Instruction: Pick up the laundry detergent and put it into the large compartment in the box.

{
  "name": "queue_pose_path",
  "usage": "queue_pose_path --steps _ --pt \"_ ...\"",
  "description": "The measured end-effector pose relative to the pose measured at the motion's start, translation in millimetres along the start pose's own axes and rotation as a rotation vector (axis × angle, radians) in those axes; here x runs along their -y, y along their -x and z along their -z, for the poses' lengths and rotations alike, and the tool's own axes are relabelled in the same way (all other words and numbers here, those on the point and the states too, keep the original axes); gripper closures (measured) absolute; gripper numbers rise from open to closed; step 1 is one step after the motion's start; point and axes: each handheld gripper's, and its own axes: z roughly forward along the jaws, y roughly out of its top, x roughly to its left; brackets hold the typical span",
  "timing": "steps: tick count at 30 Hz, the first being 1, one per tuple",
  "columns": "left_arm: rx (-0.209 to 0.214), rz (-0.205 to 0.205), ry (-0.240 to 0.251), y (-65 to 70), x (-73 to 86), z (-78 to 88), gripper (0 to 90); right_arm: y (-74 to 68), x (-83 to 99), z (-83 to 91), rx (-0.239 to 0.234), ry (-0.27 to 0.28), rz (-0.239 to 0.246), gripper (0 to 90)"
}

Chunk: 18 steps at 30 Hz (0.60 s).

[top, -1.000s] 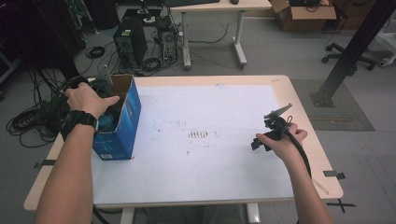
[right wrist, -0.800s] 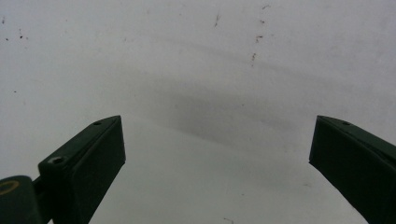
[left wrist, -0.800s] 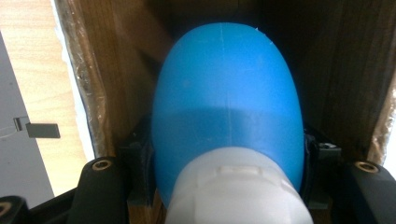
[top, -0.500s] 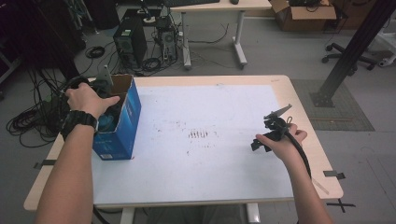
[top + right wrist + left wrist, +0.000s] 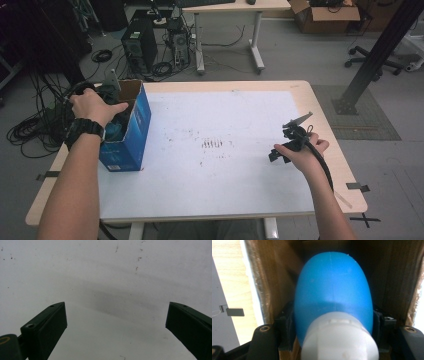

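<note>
A blue bottle point(image 5: 333, 290) with a white cap point(image 5: 339, 340) lies inside an open blue carton point(image 5: 134, 131), between the jaws of my left gripper point(image 5: 332, 322). The two black pads point(image 5: 287, 325) sit against the bottle's sides; the jaws have just been opening a little with the bottle still between them. In the high view the left hand point(image 5: 90, 105) reaches into the carton's open top and covers that gripper. My right gripper point(image 5: 278, 153) is held low over the white table top point(image 5: 225, 110) at the right. Its jaws point(image 5: 116, 327) stand wide open with nothing between them.
The carton stands at the table's left edge; its brown inner walls point(image 5: 274, 277) close in around the bottle. A patch of dark marks point(image 5: 212, 144) is on the table's middle. Computers and cables point(image 5: 150, 45) stand on the floor beyond the table.
</note>
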Motion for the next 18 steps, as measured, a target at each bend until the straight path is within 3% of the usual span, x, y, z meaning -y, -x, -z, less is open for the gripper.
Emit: queue_pose_path --steps 18 --pt "0.028 0.01 0.014 1.6 3.2 14.9 27.2 0.1 1.6 2.2 -0.006 0.007 -0.001 3.6"
